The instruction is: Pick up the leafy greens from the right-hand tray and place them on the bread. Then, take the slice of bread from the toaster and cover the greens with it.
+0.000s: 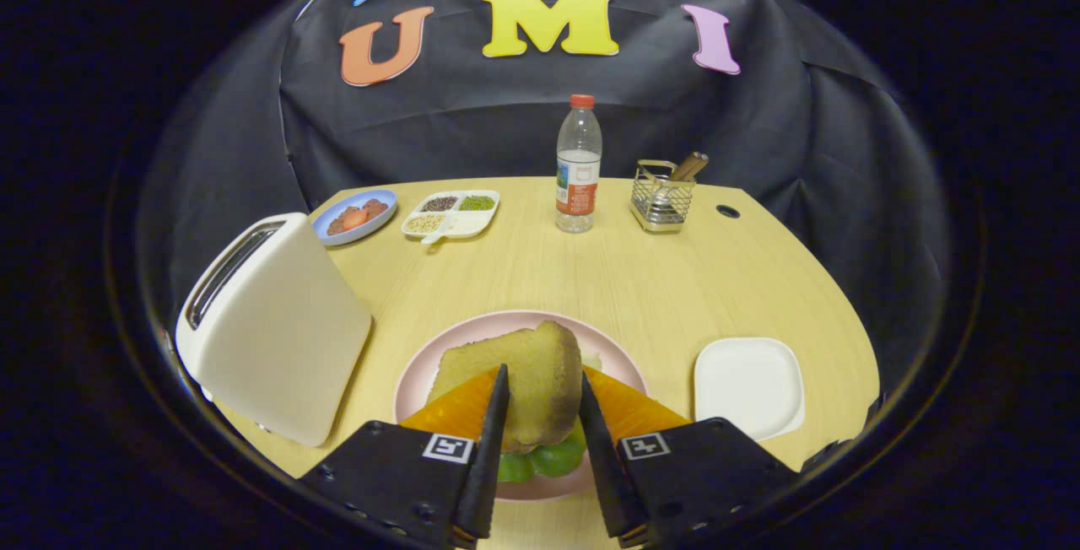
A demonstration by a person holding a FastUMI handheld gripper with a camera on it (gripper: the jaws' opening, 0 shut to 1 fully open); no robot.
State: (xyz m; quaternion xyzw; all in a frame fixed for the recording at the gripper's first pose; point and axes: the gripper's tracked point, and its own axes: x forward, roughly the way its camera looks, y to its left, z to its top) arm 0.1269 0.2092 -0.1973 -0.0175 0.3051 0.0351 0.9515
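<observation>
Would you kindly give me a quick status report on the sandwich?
Gripper shut on top bread slice, held over pink plate. Leafy greens already beneath it. Toaster stands beside plate; nothing blocking.

Toasted bread slice [531, 385]: tilted between my fingers, over leafy greens [544, 459]. Toaster [270, 326]: white, left. Tray [748, 385]: white, right.

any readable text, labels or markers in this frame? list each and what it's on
Water bottle label: print too small and blurred to read.
Gripper, holding the bread slice over the pink plate: a square black-and-white marker on each finger mount, a pattern, no words.
Toaster, white tray: no text visible.
</observation>
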